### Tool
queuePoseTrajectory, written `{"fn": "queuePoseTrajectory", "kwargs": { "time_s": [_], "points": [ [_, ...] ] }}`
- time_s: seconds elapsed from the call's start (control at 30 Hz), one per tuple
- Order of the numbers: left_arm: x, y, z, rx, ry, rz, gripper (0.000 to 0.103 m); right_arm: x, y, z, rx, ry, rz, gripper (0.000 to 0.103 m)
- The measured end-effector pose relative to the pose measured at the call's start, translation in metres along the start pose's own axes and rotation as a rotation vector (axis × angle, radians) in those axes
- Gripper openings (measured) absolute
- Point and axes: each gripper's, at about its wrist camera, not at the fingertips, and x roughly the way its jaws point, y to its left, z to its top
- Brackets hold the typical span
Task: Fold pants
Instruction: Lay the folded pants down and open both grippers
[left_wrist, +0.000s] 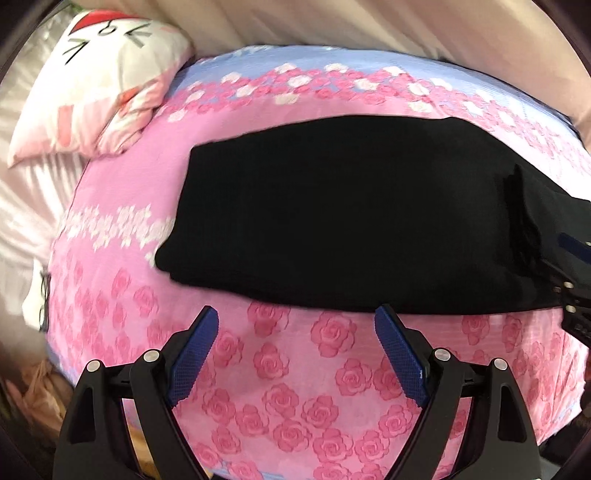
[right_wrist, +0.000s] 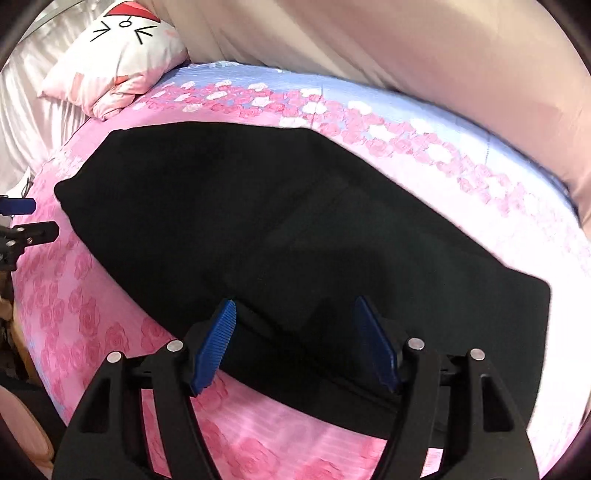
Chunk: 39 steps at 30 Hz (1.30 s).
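My right gripper (right_wrist: 293, 341) jaws hang apart over the folded pants (right_wrist: 280, 229); left gripper (left_wrist: 295, 349) also apart, empty; dragging could undo the fold

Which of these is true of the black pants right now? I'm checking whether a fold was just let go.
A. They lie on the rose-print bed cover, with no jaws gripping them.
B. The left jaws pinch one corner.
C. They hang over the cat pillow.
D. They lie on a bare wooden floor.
A: the pants lie flat on the bed cover, and both sets of jaws stand open, gripping nothing.
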Motion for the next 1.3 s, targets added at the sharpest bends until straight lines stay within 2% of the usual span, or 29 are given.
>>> {"fn": "queuePoseTrajectory", "kwargs": {
  "time_s": [0.07,0.17,0.2,0.3,0.33,0.4,0.47,0.53,0.57,0.6,0.67,0.77,0.93,1.1,1.3],
  "points": [
    [0.000,0.000,0.005,0.028,-0.015,-0.014,0.085,0.013,0.003,0.002,0.001,0.032,-0.009,0.057],
    [-0.002,-0.002,0.009,0.062,-0.033,-0.029,0.085,0.008,0.002,0.010,0.025,0.029,0.002,0.027],
    [-0.003,-0.001,0.010,0.067,-0.040,-0.030,0.085,0.006,0.002,0.012,0.026,0.035,0.001,0.022],
    [0.000,0.002,0.010,0.058,-0.031,-0.044,0.085,0.011,0.009,0.015,0.002,0.051,-0.028,0.022],
    [0.001,0.003,0.009,0.054,-0.026,-0.049,0.085,0.015,0.011,0.014,-0.004,0.059,-0.034,0.026],
    [0.003,0.006,0.010,0.045,-0.021,-0.054,0.085,0.011,0.020,0.016,-0.012,0.083,-0.038,0.045],
    [0.003,0.012,0.008,0.026,-0.018,-0.054,0.085,-0.010,0.029,0.021,0.003,0.042,-0.025,0.044],
    [0.006,0.024,0.006,-0.020,-0.007,-0.059,0.085,-0.039,0.048,0.032,-0.005,-0.044,-0.027,0.065],
    [0.008,0.030,0.004,-0.045,0.002,-0.060,0.085,-0.046,0.059,0.037,-0.025,-0.070,-0.036,0.082],
    [0.012,0.041,-0.001,-0.082,0.017,-0.063,0.085,-0.052,0.074,0.044,-0.066,-0.097,-0.033,0.086],
    [0.016,0.055,-0.009,-0.123,0.033,-0.049,0.085,-0.053,0.115,0.063,-0.196,-0.122,-0.016,0.086],
    [0.019,0.081,-0.027,-0.184,0.058,-0.015,0.085,-0.032,0.182,0.084,-0.378,-0.121,0.001,0.086],
    [0.022,0.137,-0.068,-0.317,0.102,0.037,0.085,0.023,0.286,0.095,-0.609,-0.058,0.026,0.086],
    [0.024,0.178,-0.093,-0.426,0.136,0.082,0.085,0.053,0.335,0.094,-0.659,-0.002,0.024,0.086],
    [0.022,0.205,-0.115,-0.502,0.147,0.107,0.085,0.081,0.352,0.088,-0.673,0.060,-0.027,0.085]
  ]
}}
